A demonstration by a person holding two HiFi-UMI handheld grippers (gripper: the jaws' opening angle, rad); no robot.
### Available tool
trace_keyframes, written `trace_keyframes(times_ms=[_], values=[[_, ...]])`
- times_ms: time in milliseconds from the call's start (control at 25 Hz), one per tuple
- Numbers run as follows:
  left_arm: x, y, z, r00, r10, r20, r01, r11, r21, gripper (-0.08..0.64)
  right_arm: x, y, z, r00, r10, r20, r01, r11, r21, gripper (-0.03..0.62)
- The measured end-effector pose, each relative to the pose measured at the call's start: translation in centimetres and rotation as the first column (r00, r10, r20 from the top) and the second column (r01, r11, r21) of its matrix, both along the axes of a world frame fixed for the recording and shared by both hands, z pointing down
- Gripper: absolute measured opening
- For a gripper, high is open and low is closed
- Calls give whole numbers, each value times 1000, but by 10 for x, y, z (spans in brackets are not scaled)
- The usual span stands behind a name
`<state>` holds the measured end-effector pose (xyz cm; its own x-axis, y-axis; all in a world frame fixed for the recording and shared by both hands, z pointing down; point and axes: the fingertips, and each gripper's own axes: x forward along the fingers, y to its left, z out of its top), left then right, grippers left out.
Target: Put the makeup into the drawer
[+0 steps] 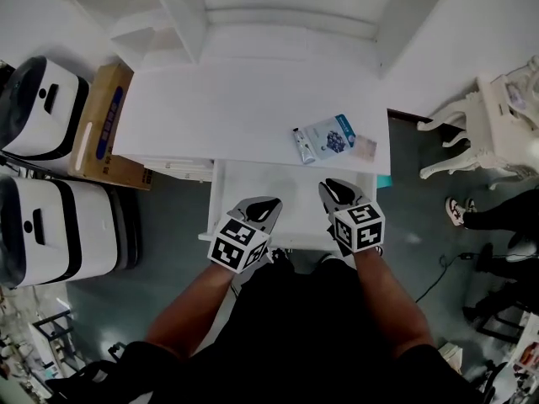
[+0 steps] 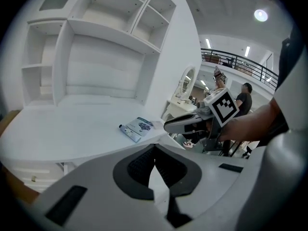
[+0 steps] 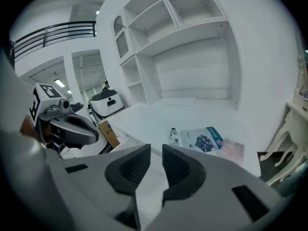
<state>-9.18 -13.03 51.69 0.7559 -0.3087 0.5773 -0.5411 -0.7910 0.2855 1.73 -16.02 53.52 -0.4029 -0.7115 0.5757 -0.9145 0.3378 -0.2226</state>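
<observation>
Makeup (image 1: 327, 138) lies beside the desk (image 1: 210, 116) front edge, above the open drawer (image 1: 278, 183).

No lettering can be read; print on the cardboard box (image 1: 101, 126) and packet (image 1: 331, 135) blurs.

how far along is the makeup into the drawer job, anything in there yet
Done: the drawer is pulled out, with nothing visible inside it. In hand: nothing. The left gripper and right gripper hover over it empty, jaws together or nearly so. Left: the tube, the packet and the small palette all lie on the desktop, so every item needs moving.
</observation>
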Motion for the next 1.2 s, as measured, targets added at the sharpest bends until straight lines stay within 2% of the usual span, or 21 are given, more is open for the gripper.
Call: trace_keyframes(times_ms=[40,80,240,440,560,720,960,1200], values=[[-1,-2,1,1000,-3,-4,3,1000,-7,9,-3,-8,5,1000,-8,-7,8,1000,-12,85],[-2,-3,1,1000,-6,-8,6,1000,-12,9,-6,-17,11,1000,-14,-17,14,1000,-21,95],[-4,-8,4,999,-31,-10,30,999,-18,9,-5,-56,35,996,-15,-83,12,999,-36,95],[-12,-7,9,994,-110,-20,109,993,-45,9,-8,-92,65,990,-45,-132,36,997,-68,98],[-16,-2,12,990,-144,-15,142,988,-61,9,-15,-107,84,984,-84,-158,70,994,-89,123],[-21,4,9,986,-169,-2,169,984,-62,9,-15,-127,102,981,-72,-180,50,991,-121,147],[-31,15,10,979,-200,21,201,977,-73,9,-13,-132,125,981,-61,-182,24,979,-201,147],[-36,14,8,974,-227,18,228,971,-71,9,-9,-133,128,975,-56,-216,11,979,-206,147]])
